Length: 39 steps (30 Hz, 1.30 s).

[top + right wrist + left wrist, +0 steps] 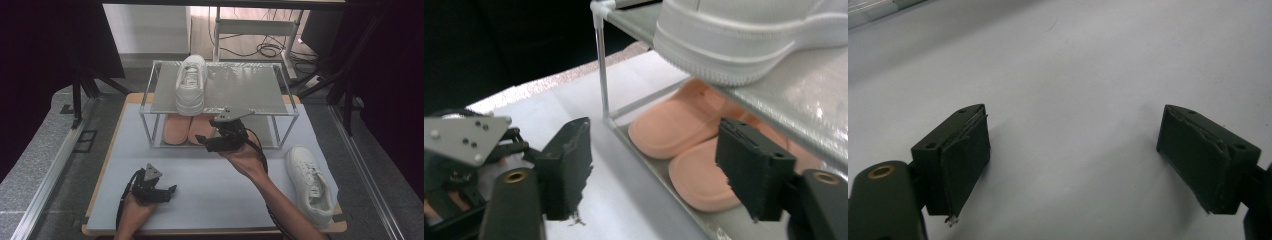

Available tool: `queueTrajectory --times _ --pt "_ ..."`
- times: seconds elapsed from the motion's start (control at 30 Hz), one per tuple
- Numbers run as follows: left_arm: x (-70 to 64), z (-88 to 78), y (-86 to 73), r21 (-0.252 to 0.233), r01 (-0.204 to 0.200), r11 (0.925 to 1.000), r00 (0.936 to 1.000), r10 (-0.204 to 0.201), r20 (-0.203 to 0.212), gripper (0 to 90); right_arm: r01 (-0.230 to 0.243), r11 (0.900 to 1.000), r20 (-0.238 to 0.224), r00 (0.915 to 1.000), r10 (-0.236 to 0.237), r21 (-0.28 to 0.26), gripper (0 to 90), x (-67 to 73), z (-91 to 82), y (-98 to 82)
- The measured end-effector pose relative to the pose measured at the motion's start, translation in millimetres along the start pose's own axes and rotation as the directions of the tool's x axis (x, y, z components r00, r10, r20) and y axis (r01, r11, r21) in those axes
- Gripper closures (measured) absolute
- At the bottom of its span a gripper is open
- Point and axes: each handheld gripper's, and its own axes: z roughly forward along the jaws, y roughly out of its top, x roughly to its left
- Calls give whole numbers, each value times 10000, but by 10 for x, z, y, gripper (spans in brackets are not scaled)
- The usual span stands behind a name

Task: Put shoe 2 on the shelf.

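The right hand-held gripper (pixel 207 142) is held at the front edge of the shoe rack (pixel 295 114), its jaws spread wide with nothing between them. The pink slippers (pixel 684 145) are seen just beyond those jaws, side by side on the rack's lower shelf, not touched. One white sneaker (pixel 191 84) is set on the rack's upper shelf, directly above the slippers, its end overhanging the front edge. A second white sneaker (pixel 310 182) lies on the bench (pixel 210 195) to the right, well apart from both grippers. The left hand-held gripper (pixel 167 192) is held low over the bench near its front edge, jaws wide apart and empty.
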Motion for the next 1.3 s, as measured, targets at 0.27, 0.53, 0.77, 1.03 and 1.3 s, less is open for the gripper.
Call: queueTrajectory --times 0.27,0.53,0.77,1.03,1.3 --pt "1 -2 1 29 -19 10000 10000 19 -9 138 -61 9954 25 10000 59 957 210 -9 -23 -170" --pt "2 -2 1 34 -19 10000 10000 19 -5 138 -271 9959 190 9995 256 860 232 -63 -159 -309" --pt "1 -2 1 29 -11 10000 10000 11 -5 138 268 9953 627 9975 -327 928 263 -47 -275 -370" --pt "1 -3 2 45 -9 10000 10000 9 1 138 309 9946 736 9966 -383 987 243 -72 -403 -494" --pt "1 -2 1 32 -13 10000 10000 13 -5 137 -611 9880 697 9962 516 1417 173 -190 -513 -657"
